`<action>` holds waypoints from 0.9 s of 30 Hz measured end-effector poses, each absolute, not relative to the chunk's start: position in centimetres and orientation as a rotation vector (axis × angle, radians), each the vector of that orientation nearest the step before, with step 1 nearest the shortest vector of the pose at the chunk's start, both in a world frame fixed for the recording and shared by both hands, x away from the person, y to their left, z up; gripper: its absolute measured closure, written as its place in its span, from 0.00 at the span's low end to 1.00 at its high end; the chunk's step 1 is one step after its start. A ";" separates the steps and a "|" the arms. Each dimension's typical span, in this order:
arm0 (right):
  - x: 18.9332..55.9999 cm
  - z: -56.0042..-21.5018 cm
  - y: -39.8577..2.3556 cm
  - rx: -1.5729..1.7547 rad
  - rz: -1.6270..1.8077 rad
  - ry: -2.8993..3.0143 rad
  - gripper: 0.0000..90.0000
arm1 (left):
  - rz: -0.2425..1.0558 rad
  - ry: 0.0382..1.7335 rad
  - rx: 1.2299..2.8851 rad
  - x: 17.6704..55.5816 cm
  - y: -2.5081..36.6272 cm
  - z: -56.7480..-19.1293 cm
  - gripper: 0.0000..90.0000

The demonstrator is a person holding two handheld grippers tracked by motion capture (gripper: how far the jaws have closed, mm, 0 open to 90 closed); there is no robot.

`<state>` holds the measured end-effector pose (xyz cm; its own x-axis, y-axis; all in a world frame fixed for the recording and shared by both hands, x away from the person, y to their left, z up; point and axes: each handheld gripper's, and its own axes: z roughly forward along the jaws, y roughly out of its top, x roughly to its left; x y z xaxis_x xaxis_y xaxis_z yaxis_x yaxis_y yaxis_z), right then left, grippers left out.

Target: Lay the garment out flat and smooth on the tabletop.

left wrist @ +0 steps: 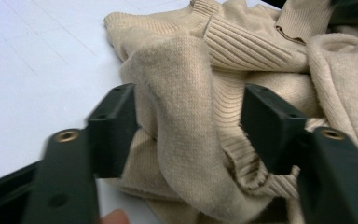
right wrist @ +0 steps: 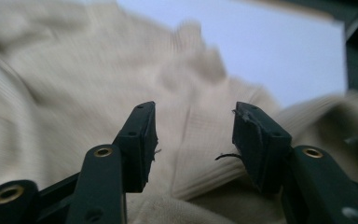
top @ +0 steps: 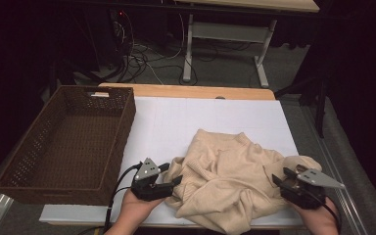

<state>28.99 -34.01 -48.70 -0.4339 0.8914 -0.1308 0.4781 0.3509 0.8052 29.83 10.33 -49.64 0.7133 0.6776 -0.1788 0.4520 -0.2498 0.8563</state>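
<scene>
A cream knitted sweater [top: 225, 171] lies crumpled on the white mat near the table's front edge. My left gripper [top: 174, 173] is at the sweater's left edge and points right into it. In the left gripper view, the left gripper [left wrist: 189, 126] stands open with a thick fold of the sweater [left wrist: 242, 51] bulging between the jaws, which do not pinch it. My right gripper [top: 279, 174] is at the sweater's right edge and points left. In the right gripper view, the right gripper [right wrist: 193, 135] stands open just over the sweater [right wrist: 74, 84], with nothing between the pads.
A brown woven basket [top: 122, 132] with nothing in it stands at the left of the table, its near corner over the front edge. White mat [top: 215, 115] lies bare behind the sweater. Beyond the table are another table's legs and cables on the floor.
</scene>
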 end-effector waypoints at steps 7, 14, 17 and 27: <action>30.7 -50.8 -33.9 1.282 0.798 2.127 0.75 | 0.210 0.875 1.926 31.2 9.6 -51.0 0.33; 29.7 -49.6 -37.5 1.323 0.911 1.950 0.95 | 0.204 0.853 1.921 30.8 10.4 -51.2 0.40; 29.2 -49.1 -39.9 1.369 0.930 1.852 0.94 | 0.197 0.850 1.914 30.9 10.5 -51.2 0.39; 29.2 -48.4 -40.0 1.352 1.048 1.850 0.93 | 0.229 0.927 1.890 33.6 8.9 -50.0 0.26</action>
